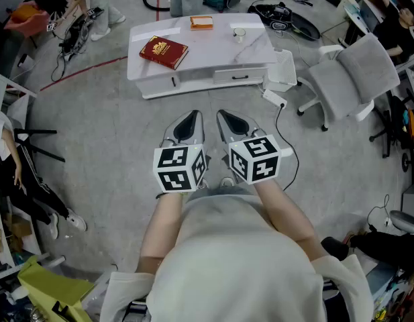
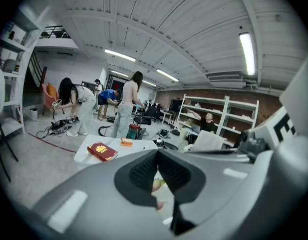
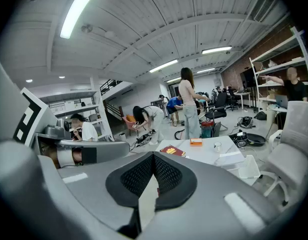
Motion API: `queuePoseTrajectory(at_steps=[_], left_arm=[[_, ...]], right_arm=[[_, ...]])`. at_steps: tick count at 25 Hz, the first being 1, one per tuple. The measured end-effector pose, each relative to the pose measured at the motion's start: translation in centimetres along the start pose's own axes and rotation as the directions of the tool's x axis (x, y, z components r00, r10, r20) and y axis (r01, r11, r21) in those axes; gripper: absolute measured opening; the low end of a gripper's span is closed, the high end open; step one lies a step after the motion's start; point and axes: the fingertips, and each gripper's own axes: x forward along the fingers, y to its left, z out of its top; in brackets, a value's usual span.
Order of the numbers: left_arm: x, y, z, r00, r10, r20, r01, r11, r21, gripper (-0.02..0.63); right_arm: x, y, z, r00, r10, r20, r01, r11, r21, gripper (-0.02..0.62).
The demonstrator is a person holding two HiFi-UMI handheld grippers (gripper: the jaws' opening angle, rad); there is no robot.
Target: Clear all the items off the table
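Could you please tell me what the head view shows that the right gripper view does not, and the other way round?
Only the head view: the left gripper and right gripper seen from above, side by side over the floor, short of the table, with the power strip lying ahead.
Only the right gripper view: the ceiling lights, the wall shelving, and the right gripper's shut, empty jaws up close.
Both: the white table carrying the red book, orange box and cup, plus the white chair.
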Motion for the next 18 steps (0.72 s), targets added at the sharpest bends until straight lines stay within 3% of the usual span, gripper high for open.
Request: queuePoseTrajectory(at_steps=[18], left_arm=[[0.0, 2.6, 0.0, 1.0, -0.021, -0.018, 0.021, 1.0, -0.002, 0.008]], right_arm=[[2.2, 2.1, 0.5, 1.0, 0.001, 0.025, -0.002, 1.0, 0.012, -0.002]])
